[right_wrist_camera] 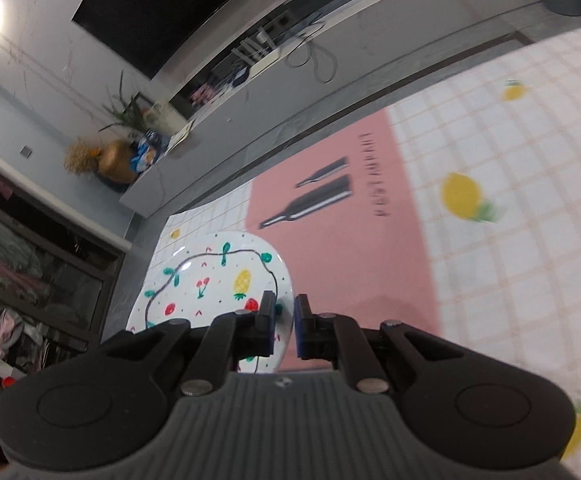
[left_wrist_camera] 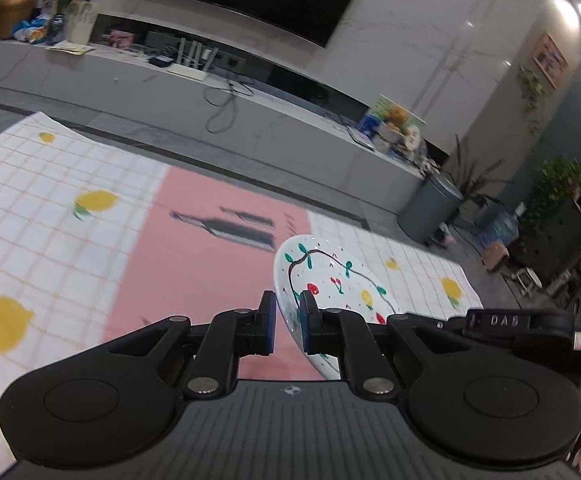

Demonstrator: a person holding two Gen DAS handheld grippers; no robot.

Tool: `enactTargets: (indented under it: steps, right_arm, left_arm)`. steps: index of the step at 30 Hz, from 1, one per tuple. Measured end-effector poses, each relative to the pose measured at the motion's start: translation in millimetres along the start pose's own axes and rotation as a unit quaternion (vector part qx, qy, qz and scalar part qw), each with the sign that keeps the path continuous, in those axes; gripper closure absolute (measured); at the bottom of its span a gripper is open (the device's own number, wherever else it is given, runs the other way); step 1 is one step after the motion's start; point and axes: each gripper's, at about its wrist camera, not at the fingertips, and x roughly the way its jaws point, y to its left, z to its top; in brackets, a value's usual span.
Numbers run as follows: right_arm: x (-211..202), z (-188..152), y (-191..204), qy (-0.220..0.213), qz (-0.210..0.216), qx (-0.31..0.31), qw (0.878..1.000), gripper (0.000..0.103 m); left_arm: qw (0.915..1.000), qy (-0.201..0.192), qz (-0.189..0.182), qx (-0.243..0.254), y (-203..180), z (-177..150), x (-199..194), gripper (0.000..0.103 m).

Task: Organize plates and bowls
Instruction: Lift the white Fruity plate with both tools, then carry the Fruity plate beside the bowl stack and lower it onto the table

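A white plate [left_wrist_camera: 332, 276] painted with cherries, a pineapple and a vine line is held tilted above the table. My left gripper [left_wrist_camera: 288, 320] is shut on its rim, one pad on each face. In the right wrist view the same kind of plate [right_wrist_camera: 214, 280] shows, and my right gripper [right_wrist_camera: 284, 326] is shut on its right rim. The body of the other gripper [left_wrist_camera: 506, 320] shows just past the plate in the left wrist view. I cannot tell whether this is one plate or two.
The table carries a white checked cloth with lemon and pineapple prints [left_wrist_camera: 50, 208] and a pink mat with a bottle picture [left_wrist_camera: 218, 248]. Behind it run a long grey TV bench [left_wrist_camera: 250, 120], a grey bin [left_wrist_camera: 430, 208] and potted plants [left_wrist_camera: 558, 184].
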Motion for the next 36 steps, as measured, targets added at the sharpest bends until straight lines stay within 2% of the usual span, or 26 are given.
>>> enactTargets:
  steps: [7, 15, 25, 36]
  right_arm:
    - [-38.1, -25.6, -49.9, 0.001, -0.026, 0.019, 0.999, 0.096]
    - [-24.8, -54.9, -79.8, 0.029, -0.049, 0.035, 0.998, 0.097]
    - [7.8, -67.9, -78.3, 0.047, -0.07, -0.015, 0.996, 0.097]
    - [20.1, -77.9, -68.7, 0.055, -0.104, -0.072, 0.99, 0.096]
  left_arm:
    - [0.9994, 0.029, -0.008, -0.015, -19.2, -52.5, 8.8, 0.091]
    - [0.9959, 0.073, 0.01, -0.053, 0.1, -90.5, 31.6, 0.09]
    - [0.9936, 0.086, 0.048, -0.056, 12.2, -111.8, 46.2, 0.09]
    - [0.992, 0.096, 0.077, -0.027, 7.8, -121.0, 52.8, 0.09]
